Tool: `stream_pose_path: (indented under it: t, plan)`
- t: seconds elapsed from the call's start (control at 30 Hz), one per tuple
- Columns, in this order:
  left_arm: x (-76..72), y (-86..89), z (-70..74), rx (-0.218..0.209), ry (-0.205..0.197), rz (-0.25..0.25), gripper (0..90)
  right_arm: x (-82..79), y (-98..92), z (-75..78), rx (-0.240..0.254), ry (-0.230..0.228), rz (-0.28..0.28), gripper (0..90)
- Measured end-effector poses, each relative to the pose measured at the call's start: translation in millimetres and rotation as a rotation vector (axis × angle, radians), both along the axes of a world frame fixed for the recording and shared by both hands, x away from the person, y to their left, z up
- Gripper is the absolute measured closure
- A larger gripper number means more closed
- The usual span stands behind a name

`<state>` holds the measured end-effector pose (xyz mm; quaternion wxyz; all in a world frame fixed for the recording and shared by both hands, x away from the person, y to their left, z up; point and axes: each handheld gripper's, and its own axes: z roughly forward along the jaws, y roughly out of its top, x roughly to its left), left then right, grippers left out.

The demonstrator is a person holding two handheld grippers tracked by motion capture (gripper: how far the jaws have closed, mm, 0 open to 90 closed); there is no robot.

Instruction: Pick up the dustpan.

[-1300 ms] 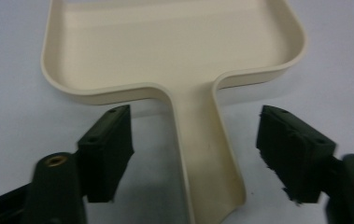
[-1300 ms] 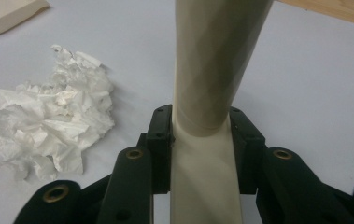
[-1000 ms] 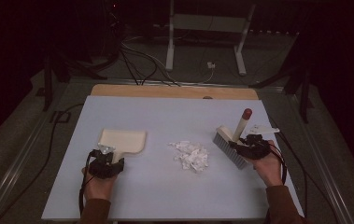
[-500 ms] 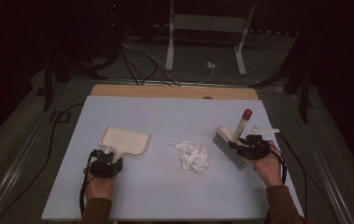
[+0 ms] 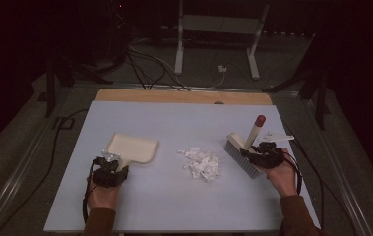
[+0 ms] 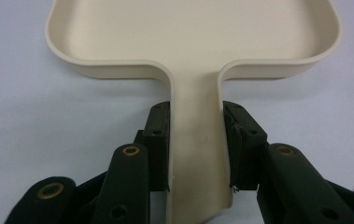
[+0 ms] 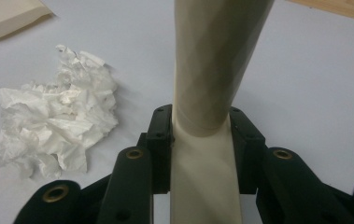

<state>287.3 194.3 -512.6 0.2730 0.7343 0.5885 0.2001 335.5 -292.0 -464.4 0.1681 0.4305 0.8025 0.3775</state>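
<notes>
The left gripper (image 6: 195, 140) is clamped on the flat handle of the cream dustpan (image 6: 193, 37), one pad on each edge of the handle, close behind the point where it widens into the tray; its jaws have just closed onto that handle. The right gripper (image 7: 200, 140) is clamped on the cream handle of the brush (image 5: 245, 147), low on the shaft, which rises between the jaws and leaves the top of the right gripper view. In the high view the left gripper (image 5: 109, 169) and right gripper (image 5: 265, 156) sit near the front edge of the pale blue table (image 5: 174, 206), with the pile of crumpled white paper scraps (image 5: 201, 163) lying between them, apart from both tools. The dustpan rests flat on the table to the left of the scraps, its open side facing away from the person; the brush stands to the right with its dark bristles on the surface and its red-tipped handle leaning back. The step in hand appears to be sweeping the scraps into the pan. To do it well, turn the pan so that its open lip faces the pile and keep that lip pressed flat on the table; draw the brush in short, low strokes toward the pan with the bristles in full contact, so that light scraps do not scatter or slip beneath the lip. The pan's far lip is cut off in the left gripper view, the bristles are hidden below the right gripper's jaws, and the room beyond the table is too dark to make out.
</notes>
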Motion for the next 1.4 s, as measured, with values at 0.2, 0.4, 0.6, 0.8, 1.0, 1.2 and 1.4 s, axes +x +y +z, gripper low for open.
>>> stream_pose_path:
  t: [0.2, 0.4, 0.6, 0.8, 1.0, 1.2, 1.4]
  plan:
    - [-0.7, 1.6, 1.9, -0.018, -0.001, -0.007, 66.6, 0.0, 1.7, 0.0, -0.001, -0.001, 0.004, 66.9]
    - [-1.1, 2.2, 4.2, -0.023, 0.002, -0.035, 66.6, 0.1, 1.4, -0.1, 0.002, 0.000, 0.003, 66.9]
    - [-2.4, 3.8, 11.5, -0.029, -0.016, -0.043, 66.6, 0.2, 1.7, -0.3, 0.002, 0.000, 0.007, 66.9]
    - [-3.3, 6.3, 16.1, -0.035, -0.026, -0.059, 66.6, 0.3, 1.1, -0.4, 0.005, 0.001, 0.007, 66.9]
    - [-6.0, 8.9, 18.6, -0.039, -0.034, -0.068, 66.5, 0.0, 1.5, -0.6, 0.006, 0.001, 0.008, 66.9]
    - [-8.5, 11.6, 22.8, -0.039, -0.041, -0.080, 66.5, -0.3, 1.3, -0.5, 0.007, 0.002, 0.009, 66.9]
    - [-11.5, 13.8, 29.1, -0.043, -0.052, -0.110, 66.5, -0.3, 0.9, -0.5, 0.006, 0.001, 0.009, 66.9]
